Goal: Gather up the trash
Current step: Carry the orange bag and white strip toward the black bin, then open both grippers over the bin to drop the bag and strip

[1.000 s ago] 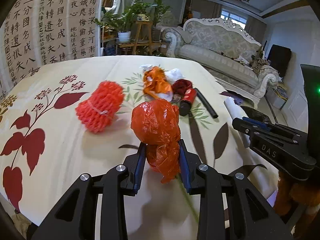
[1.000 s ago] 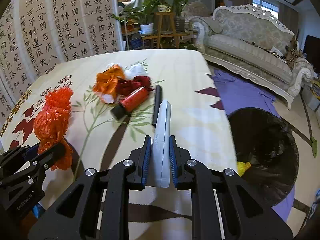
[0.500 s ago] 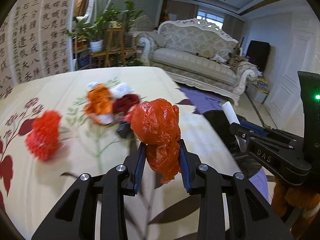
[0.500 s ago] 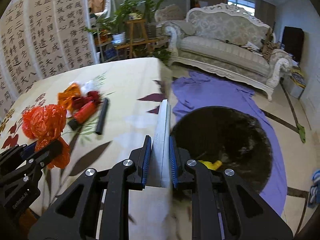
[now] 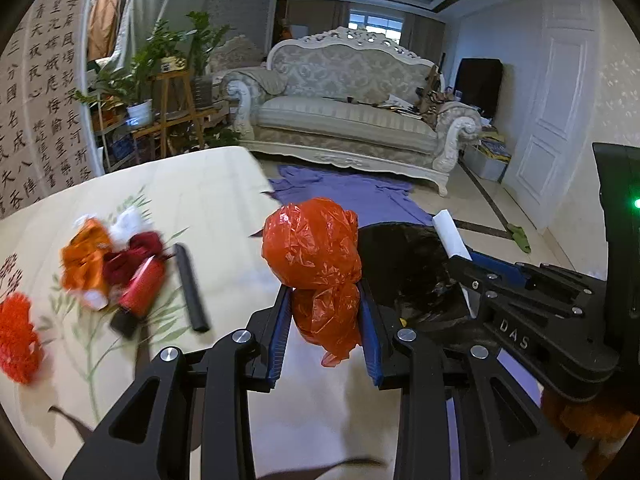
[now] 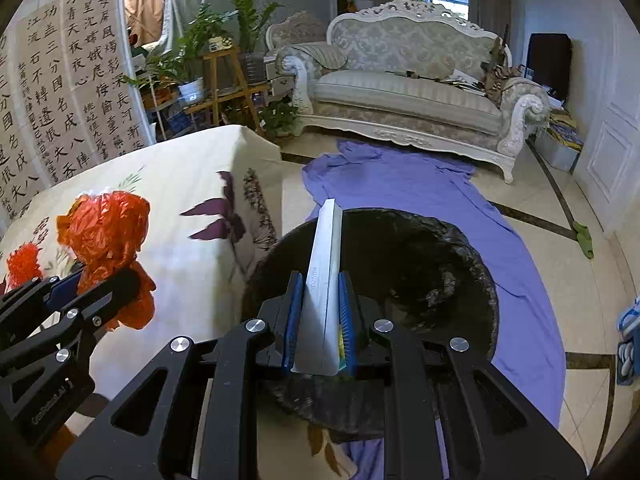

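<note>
Grippers swung binward, orange bag clamped between fingers

The right tongs are clamped on a flat white packet that points forward over the black bin bag standing on a purple cloth on the floor. At the left, the left tongs grip a crumpled orange plastic bag above the floral-clothed bench.

a home living room: ornate sofa, potted plants, calligraphy wall.
</note>
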